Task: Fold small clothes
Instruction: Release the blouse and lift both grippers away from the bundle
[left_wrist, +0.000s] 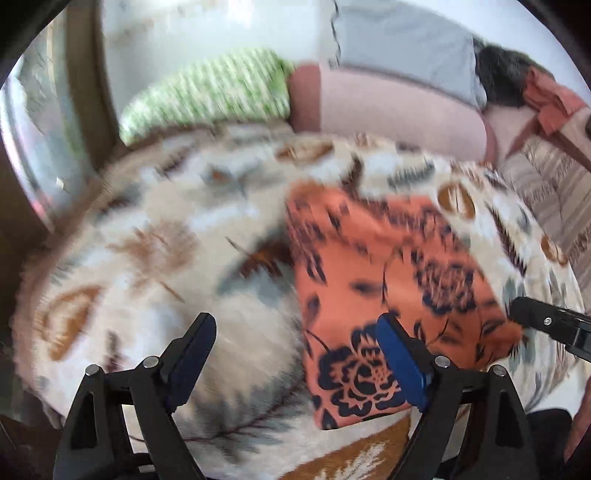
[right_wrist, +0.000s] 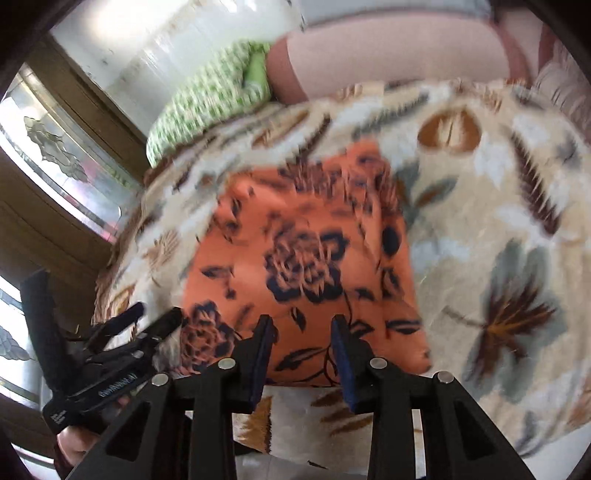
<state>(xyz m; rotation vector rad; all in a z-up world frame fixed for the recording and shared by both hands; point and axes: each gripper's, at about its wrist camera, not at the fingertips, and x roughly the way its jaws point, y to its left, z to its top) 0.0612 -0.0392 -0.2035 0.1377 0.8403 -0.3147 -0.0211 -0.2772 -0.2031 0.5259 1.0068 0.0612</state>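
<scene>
A: Currently, left gripper (left_wrist: 295, 354)? 
B: Spread, empty. Right gripper (right_wrist: 302, 339) half-spread, empty.
A: Cloth?
B: Orange floral cloth (right_wrist: 306, 258) flat on the blanket (right_wrist: 498, 221), just ahead of both.

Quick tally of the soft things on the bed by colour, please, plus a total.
Orange floral cloth: 1
Green-and-white pillow: 1
Pink pillow: 1
Cream leaf-print blanket underneath: 1
Total: 4

Orange floral cloth (right_wrist: 306, 258) flat on leaf-print blanket (right_wrist: 498, 229), right tongs (right_wrist: 303, 328) parted above it
</scene>
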